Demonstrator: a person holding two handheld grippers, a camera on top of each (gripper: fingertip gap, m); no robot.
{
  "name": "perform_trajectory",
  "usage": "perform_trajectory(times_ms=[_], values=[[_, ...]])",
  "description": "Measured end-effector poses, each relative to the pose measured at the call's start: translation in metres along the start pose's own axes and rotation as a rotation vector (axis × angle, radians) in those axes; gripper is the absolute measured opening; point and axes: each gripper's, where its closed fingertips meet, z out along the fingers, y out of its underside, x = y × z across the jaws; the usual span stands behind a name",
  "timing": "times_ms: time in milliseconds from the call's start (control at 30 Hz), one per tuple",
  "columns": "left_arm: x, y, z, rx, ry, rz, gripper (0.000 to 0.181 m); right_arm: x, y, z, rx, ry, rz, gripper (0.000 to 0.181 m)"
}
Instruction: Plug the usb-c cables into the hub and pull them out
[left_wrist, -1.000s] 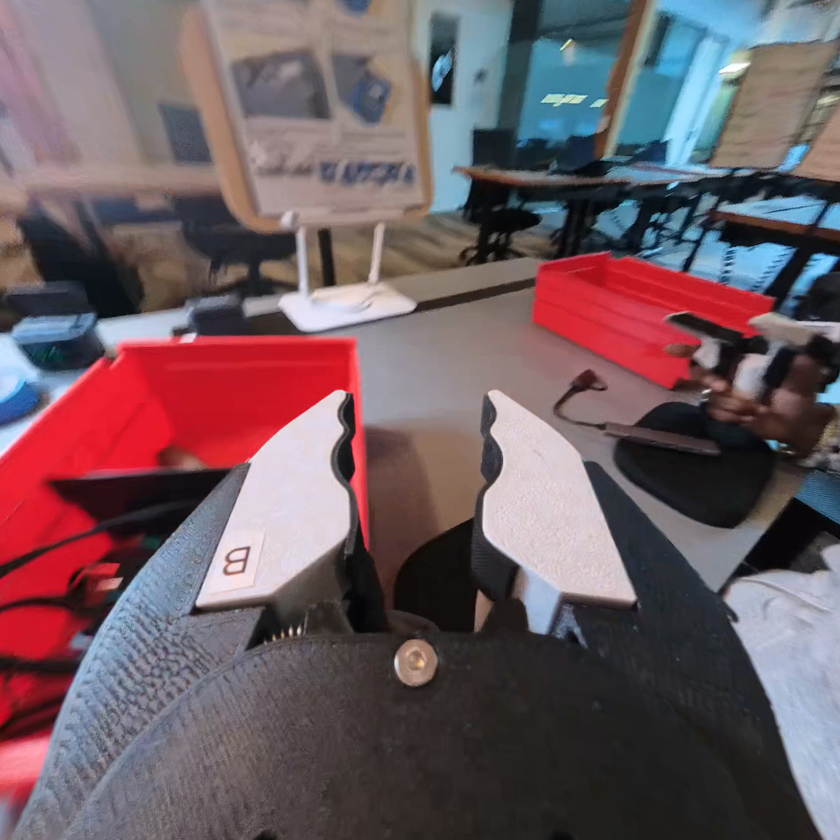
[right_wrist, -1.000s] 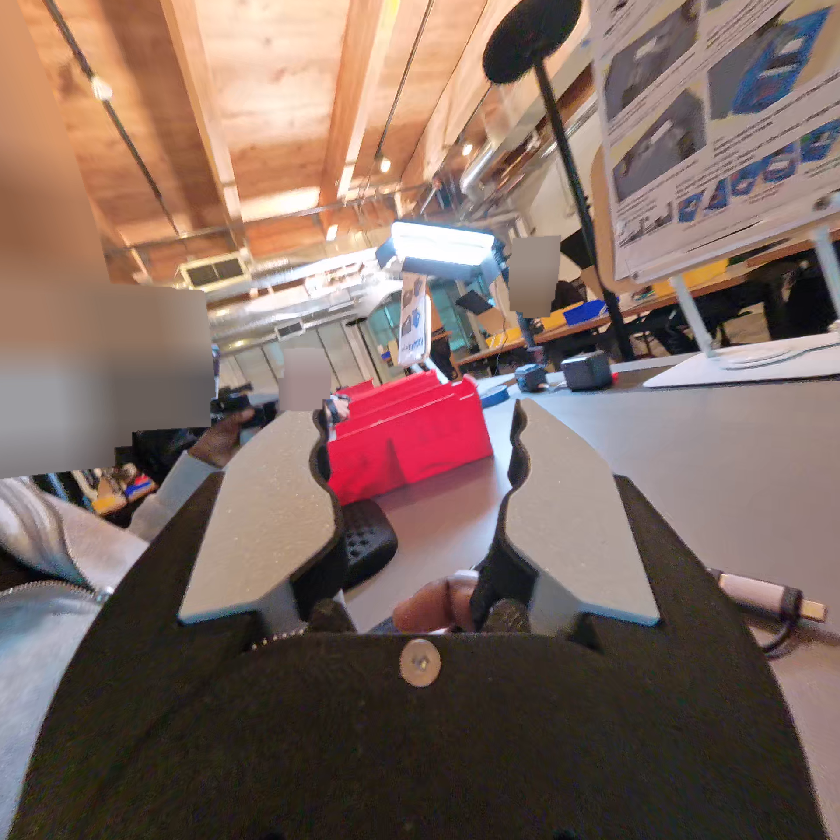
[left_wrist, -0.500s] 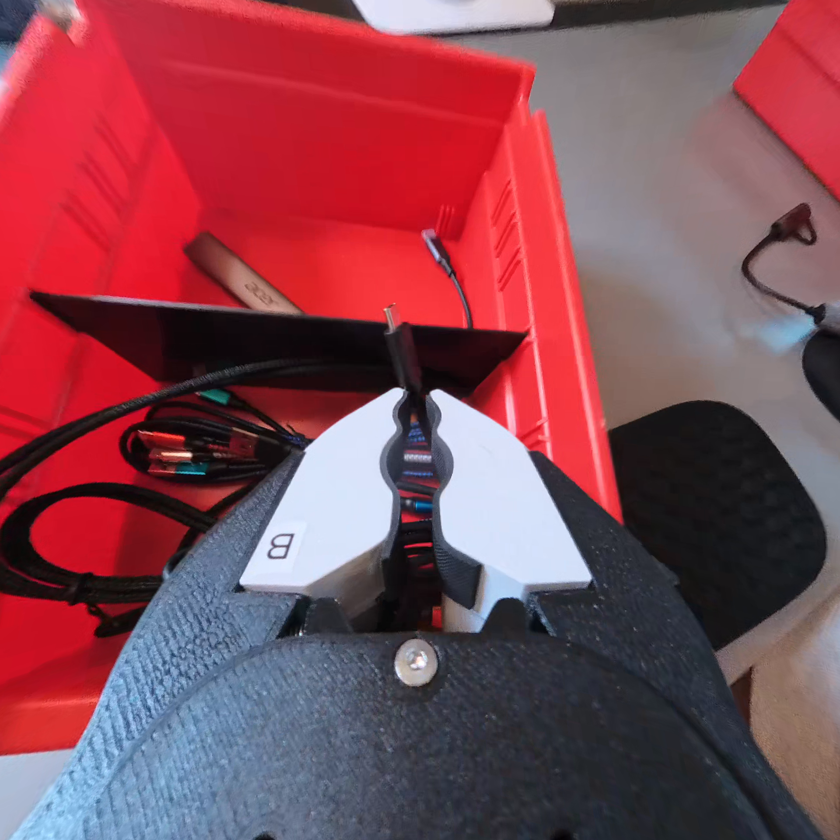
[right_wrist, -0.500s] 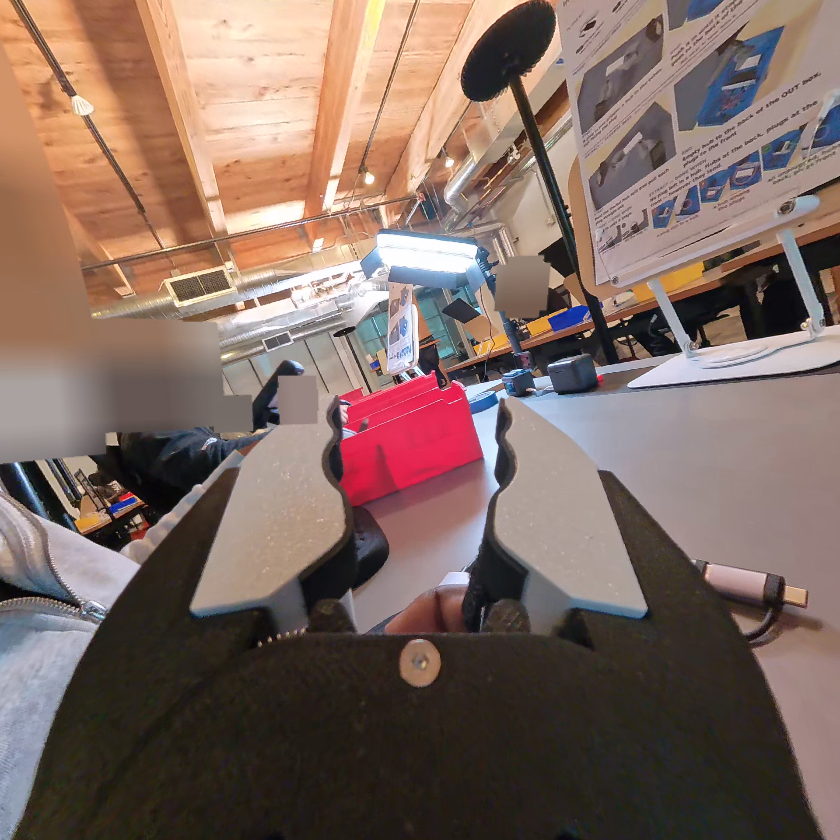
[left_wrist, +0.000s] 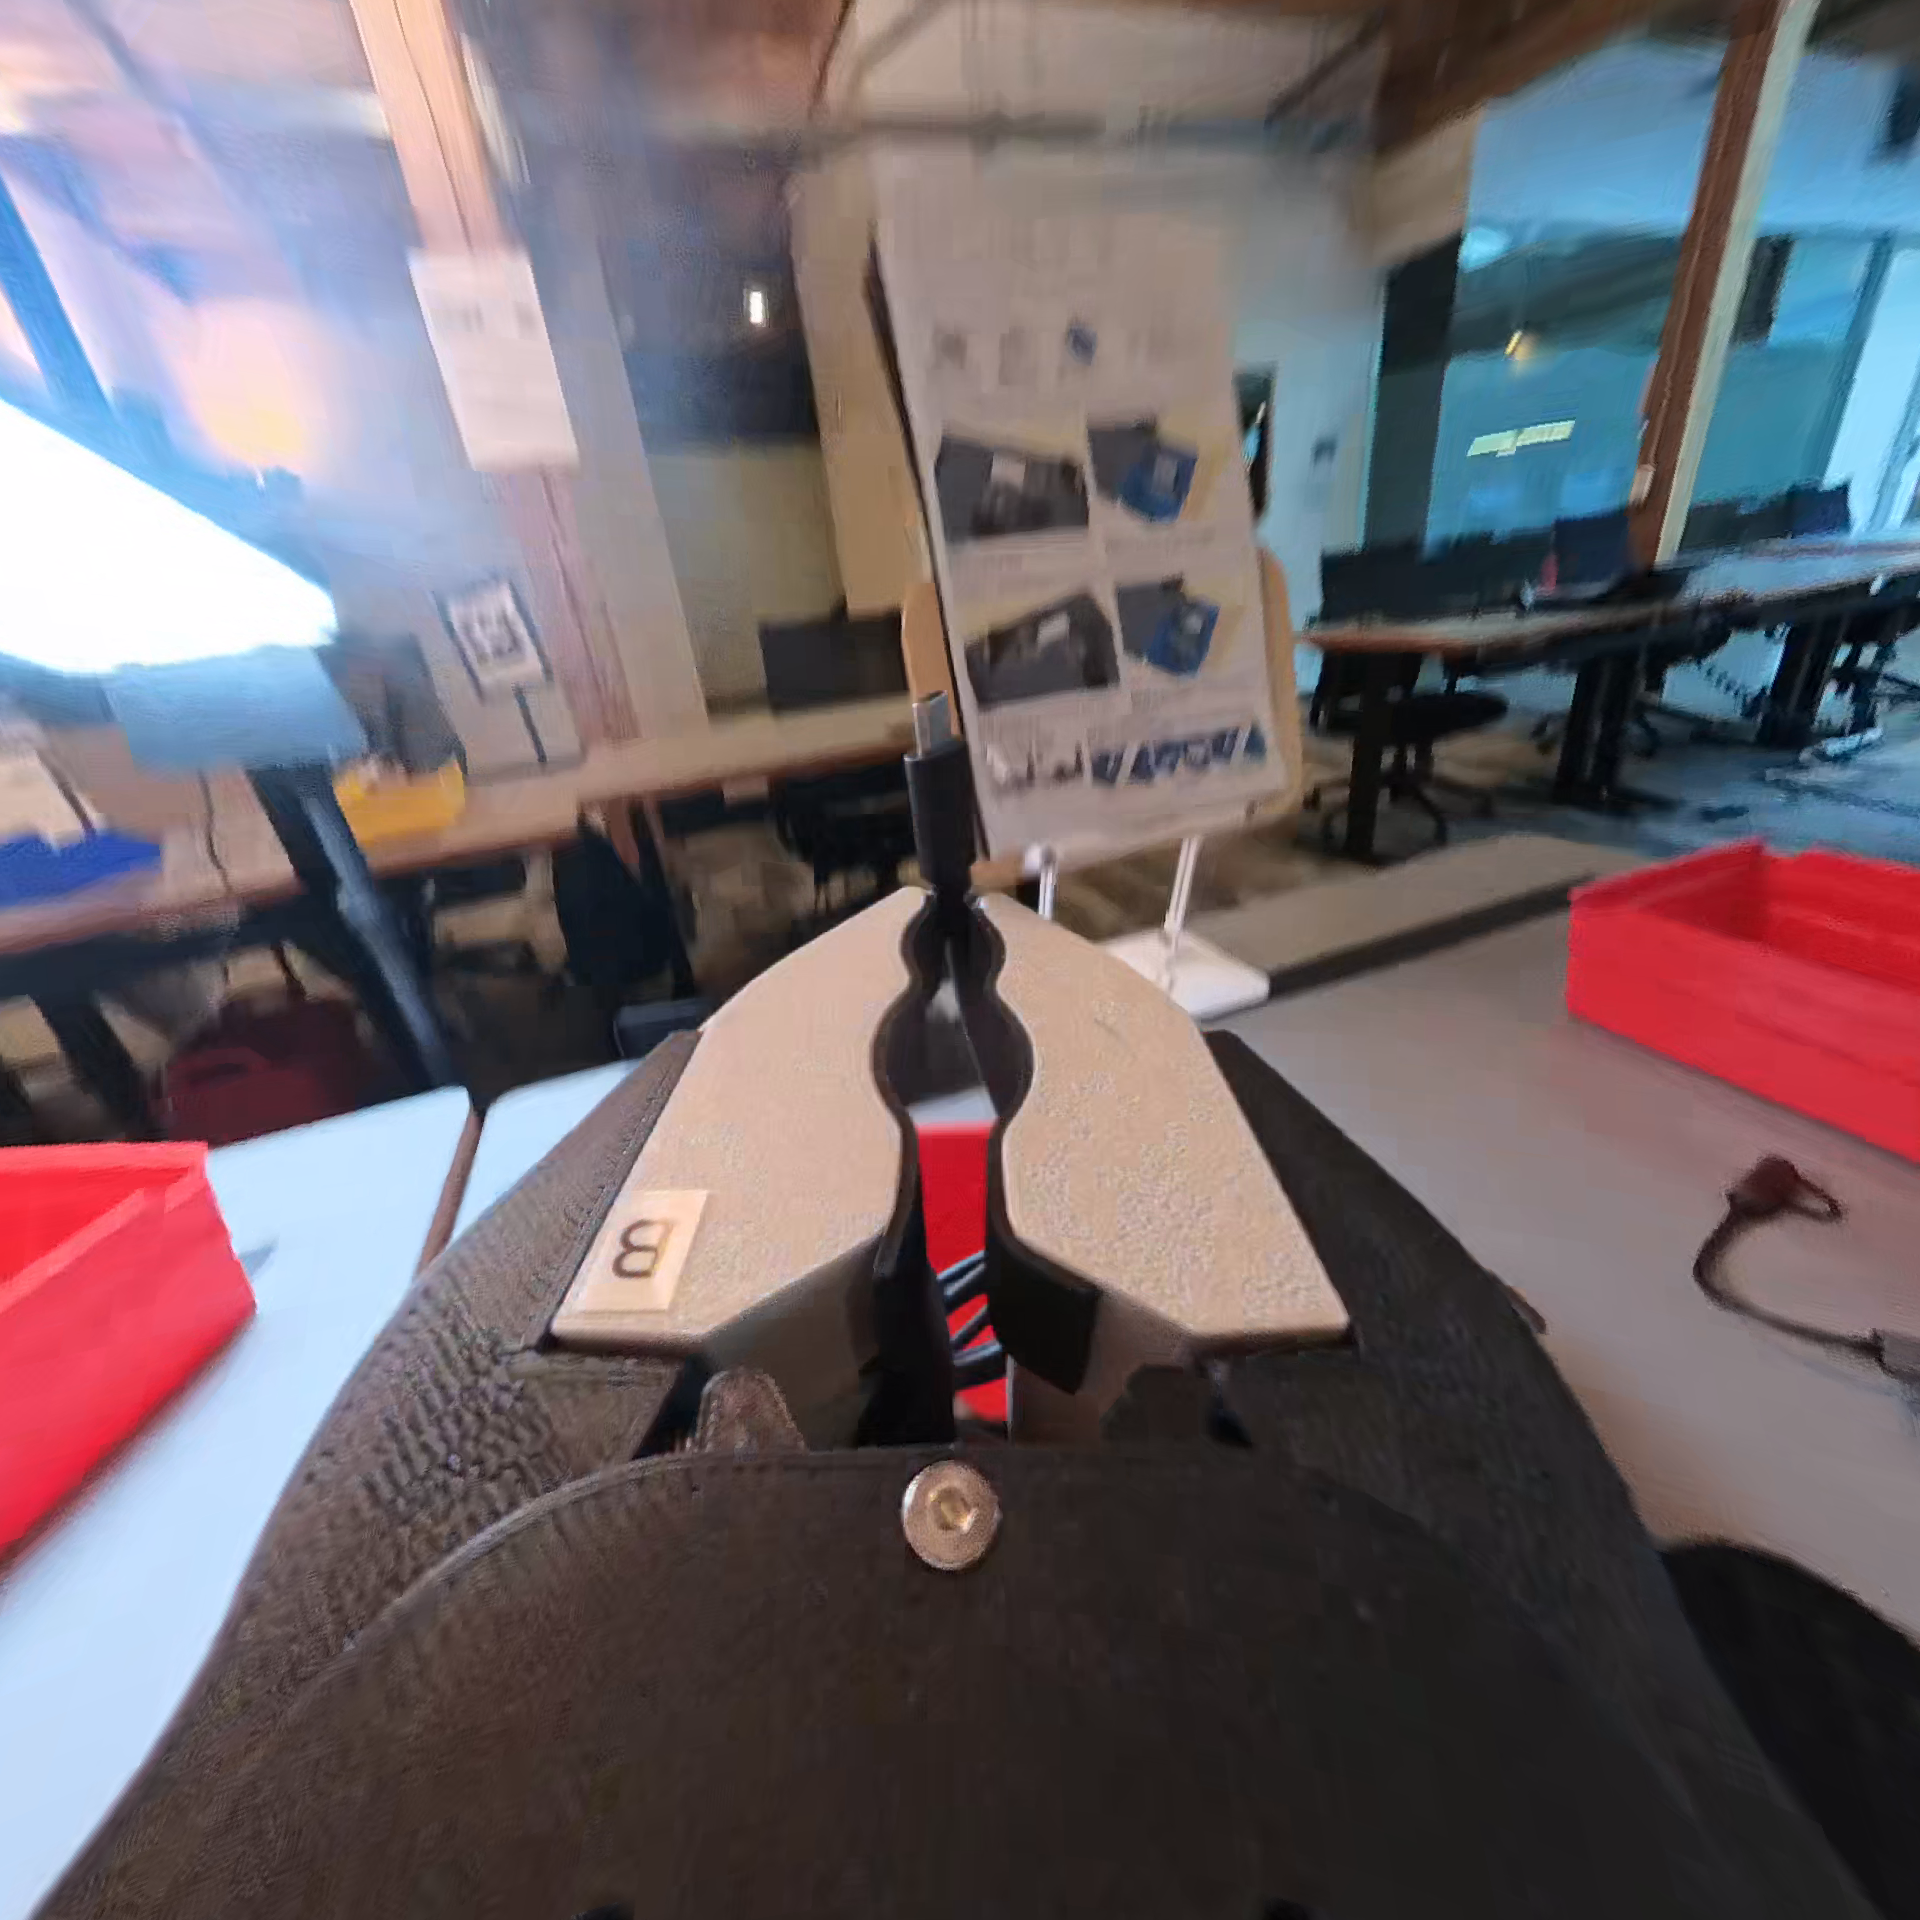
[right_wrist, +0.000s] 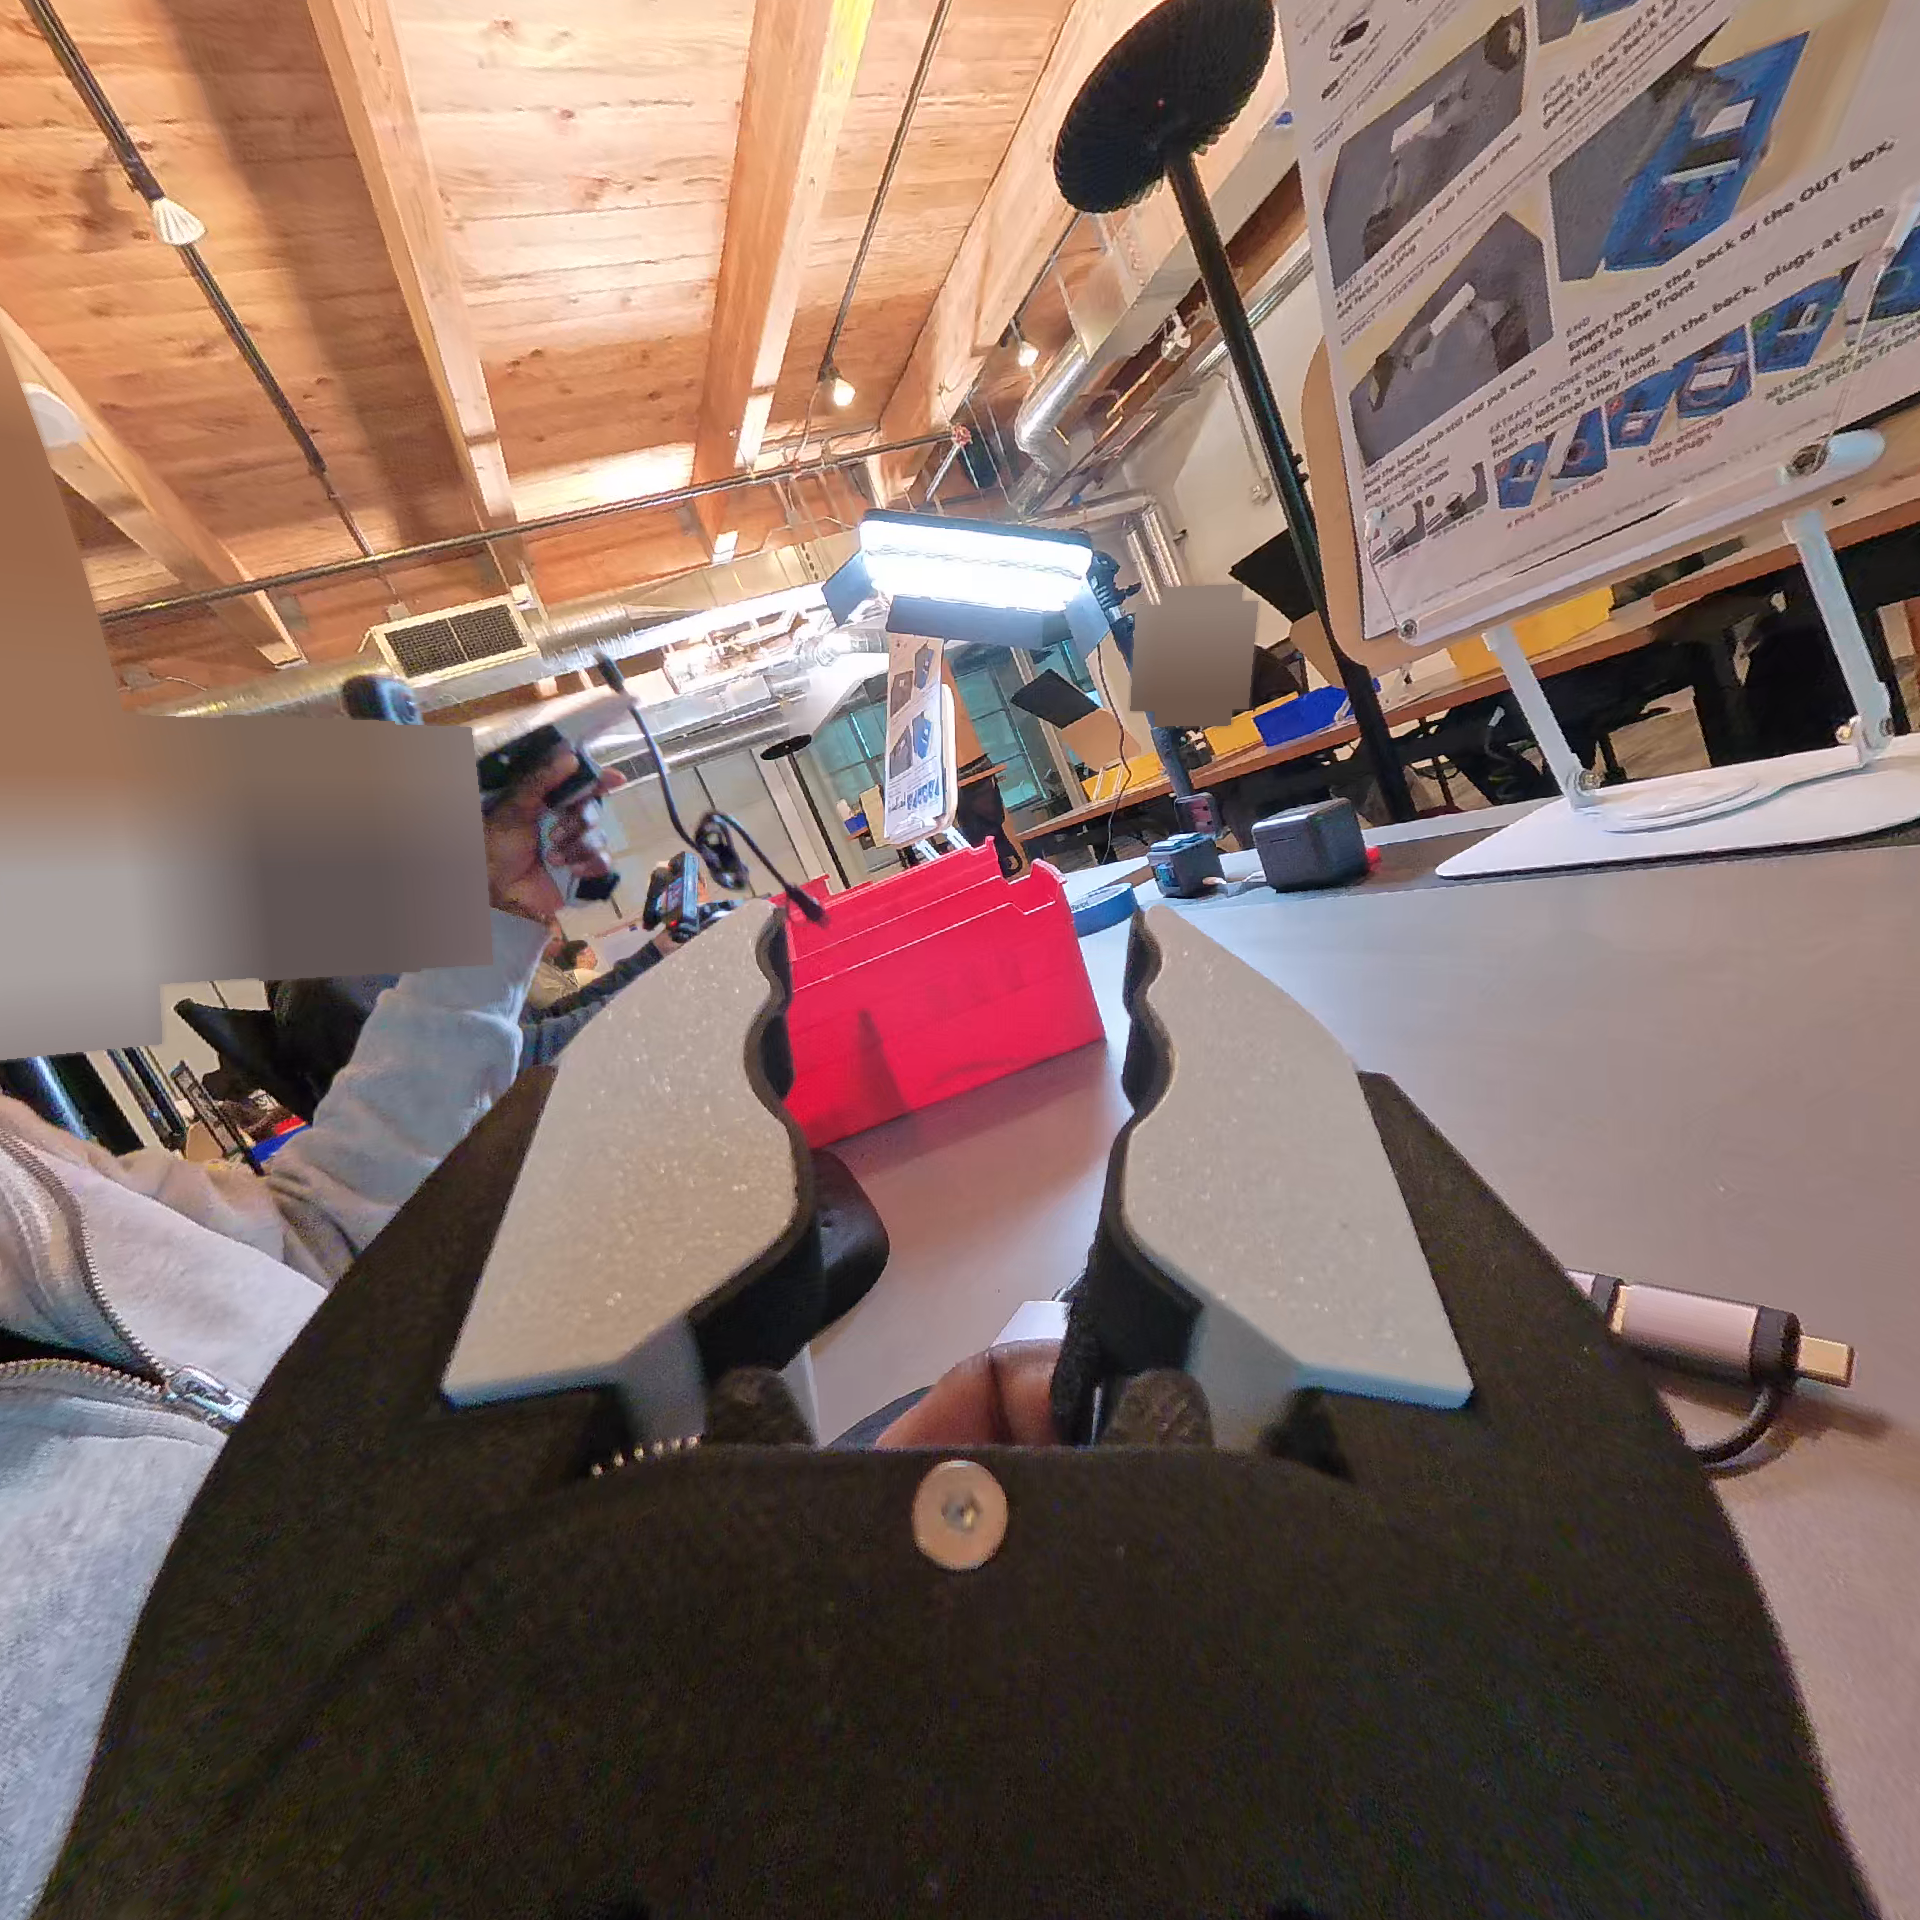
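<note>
so my left gripper is clenching a black usb-c cable just below its plug, and the plug is sticking up past the fingertips with its metal end pointing away from me, in front of the instruction board standing on its white stand at the far side of the grey table. the rest of the cable is running down through the narrow gap between the fingers. in the right wrist view that same cable is dangling in loops from the raised left gripper, above the near end of the red bin that is sitting on the table to the left of the board. my right gripper is hanging released, its fingers well apart with nothing between them, low over the table on the near side of the board. a grey usb-c plug on a short dark lead is lying on the table just right of my right gripper. a second red bin is sitting to the right of the board. i cannot make out the hub's body in either view.
</note>
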Motion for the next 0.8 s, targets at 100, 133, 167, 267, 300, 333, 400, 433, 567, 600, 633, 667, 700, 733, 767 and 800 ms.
perform_trajectory(times_ms=[100,133,167,267,300,333,400,433,567,600,633,667,700,733,767,800], values=[[0.02,-0.053,-0.009,0.189,0.053,0.044,0.004,0.0,0.0,0.0,-0.002,-0.001,0.002,0.061],[0.032,-0.067,-0.011,0.23,0.097,0.035,0.004,0.0,0.001,0.0,-0.003,-0.002,0.003,0.061],[0.049,-0.075,-0.012,0.243,0.174,0.02,0.004,0.0,0.001,0.0,-0.004,-0.003,0.004,0.06],[0.119,-0.066,-0.011,0.118,0.491,-0.022,0.004,0.0,0.002,0.001,-0.011,-0.009,-0.001,0.059],[0.142,-0.056,-0.011,0.076,0.575,-0.017,0.004,-0.001,0.002,0.001,-0.013,-0.011,-0.006,0.059],[0.164,-0.043,-0.011,0.025,0.642,-0.01,0.005,-0.001,0.002,0.001,-0.014,-0.01,-0.01,0.058],[0.203,-0.007,-0.008,-0.084,0.719,0.005,0.005,0.0,0.002,0.002,-0.022,0.002,-0.013,0.059],[0.221,0.013,-0.007,-0.139,0.753,0.018,0.005,0.0,0.002,0.003,-0.037,0.006,-0.018,0.059],[0.282,0.092,-0.018,-0.347,0.907,0.034,0.005,-0.019,0.01,0.015,-0.211,-0.04,-0.101,0.05],[0.295,0.101,-0.022,-0.362,0.958,-0.002,0.005,-0.031,0.013,0.02,-0.273,-0.086,-0.104,0.045],[0.305,0.107,-0.025,-0.381,1.008,-0.042,0.005,-0.045,0.017,0.025,-0.331,-0.137,-0.094,0.037],[0.312,0.112,-0.027,-0.399,1.045,-0.073,0.005,-0.058,0.019,0.03,-0.384,-0.175,-0.076,0.031],[0.318,0.118,-0.026,-0.422,1.068,-0.087,0.005,-0.069,0.022,0.035,-0.434,-0.201,-0.064,0.028],[0.323,0.124,-0.025,-0.448,1.08,-0.09,0.005,-0.08,0.026,0.04,-0.486,-0.229,-0.065,0.028],[0.328,0.13,-0.024,-0.473,1.094,-0.09,0.005,-0.086,0.032,0.043,-0.549,-0.231,-0.07,0.028],[0.333,0.134,-0.023,-0.492,1.104,-0.093,0.005,-0.09,0.04,0.045,-0.631,-0.216,-0.067,0.029]])
